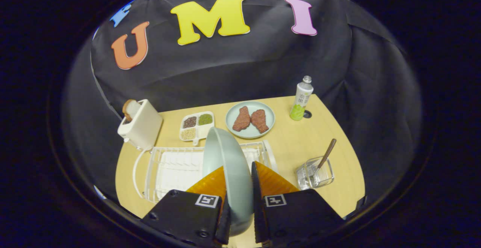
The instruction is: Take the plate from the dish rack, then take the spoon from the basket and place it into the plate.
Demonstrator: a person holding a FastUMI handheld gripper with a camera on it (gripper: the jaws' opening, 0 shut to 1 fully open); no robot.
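The gripper (238, 173) pinches the pale green plate (229, 173) on edge between both fingers, above the white dish rack (176, 167) at the table's (293, 146) near edge. The spoon (325, 156) leans in the clear basket (315, 173) near the table's right edge.

Plate (229, 165) hides dish rack (176, 165) middle; spoon (326, 155) bowl indistinct.

The camera rode on the claw (238, 173), looking forward and down over the tabletop (300, 150) from close above its near edge, toward the booth wall (240, 64) across the frame's upper half.
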